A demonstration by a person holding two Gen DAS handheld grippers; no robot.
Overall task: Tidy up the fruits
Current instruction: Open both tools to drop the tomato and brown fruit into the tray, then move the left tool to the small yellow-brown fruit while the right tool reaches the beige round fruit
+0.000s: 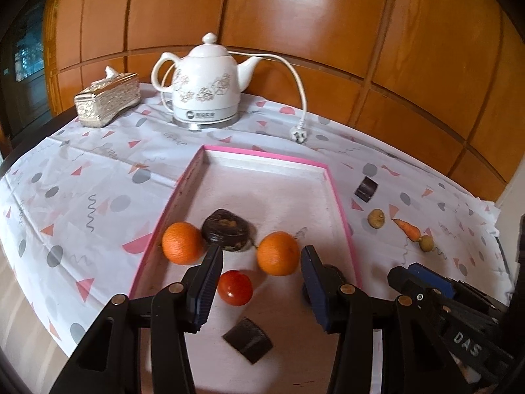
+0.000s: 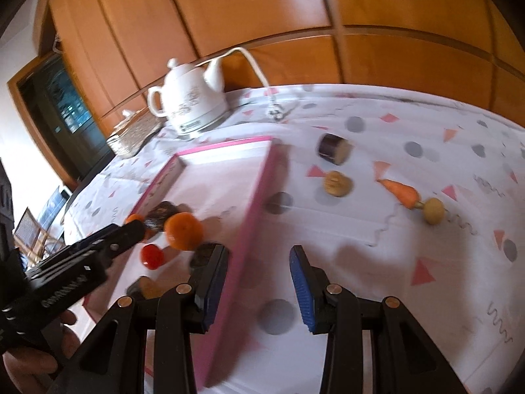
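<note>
A pink-rimmed white tray [image 1: 339, 197] holds two oranges [image 1: 182, 243] [image 1: 278, 253], a dark round fruit [image 1: 226, 229], a red tomato [image 1: 235, 287] and a dark wedge [image 1: 248, 339]. My left gripper [image 1: 262, 292] is open and empty above the tray's near part, with the tomato between its fingers. My right gripper [image 2: 259, 292] is open and empty, straddling the tray's right rim [image 2: 252, 210]. On the cloth to the right lie a dark cylinder piece [image 2: 333, 148], two small tan round fruits [image 2: 338, 183] [image 2: 433, 210] and a small carrot [image 2: 402, 192].
A white electric kettle [image 1: 205, 82] with its cord and plug [image 1: 299, 136] stands at the back of the table. A silver tissue box [image 1: 106, 98] sits at the back left. Wooden wall panels run behind. The table edge falls off at left.
</note>
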